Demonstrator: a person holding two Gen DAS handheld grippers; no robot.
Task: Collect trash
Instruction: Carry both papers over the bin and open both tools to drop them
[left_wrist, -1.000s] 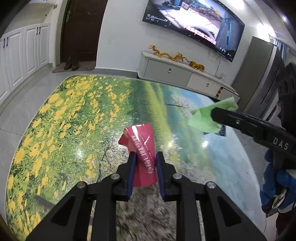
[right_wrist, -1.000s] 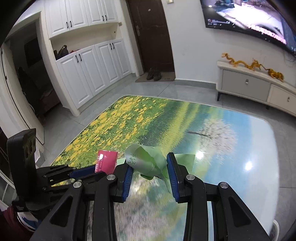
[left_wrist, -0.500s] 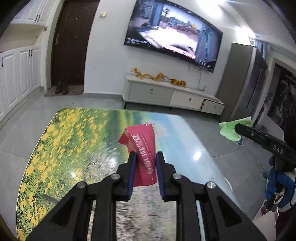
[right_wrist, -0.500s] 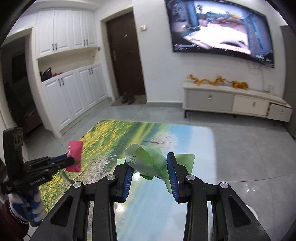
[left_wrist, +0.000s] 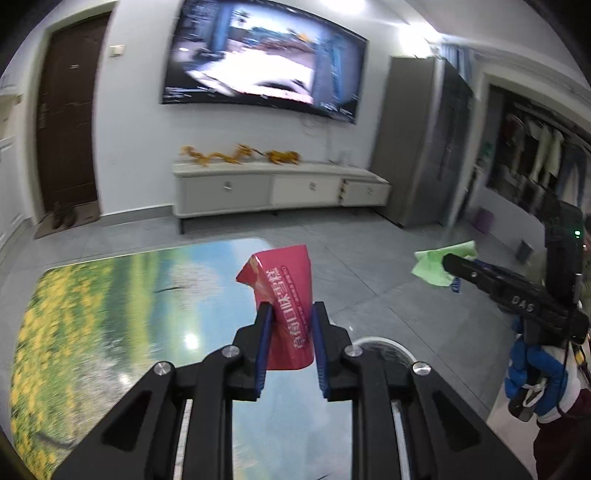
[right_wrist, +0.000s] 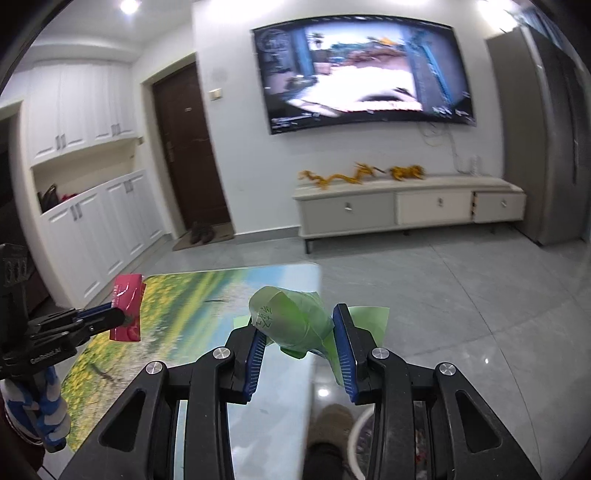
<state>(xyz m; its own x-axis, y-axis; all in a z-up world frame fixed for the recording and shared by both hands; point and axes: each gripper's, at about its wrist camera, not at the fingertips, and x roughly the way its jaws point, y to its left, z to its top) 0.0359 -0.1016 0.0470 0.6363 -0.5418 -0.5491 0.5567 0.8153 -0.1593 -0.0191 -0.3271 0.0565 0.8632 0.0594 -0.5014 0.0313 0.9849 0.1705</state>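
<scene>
Both wrist views look forward and downward over the table (left_wrist: 110, 295), each catching the other gripper

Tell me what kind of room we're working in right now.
Most likely a home living room: a large wall-mounted TV hangs above a low white media console, a dark entry door has shoes on the mat beside white built-in cabinets, and a glossy landscape-print coffee table sits in front.
</scene>
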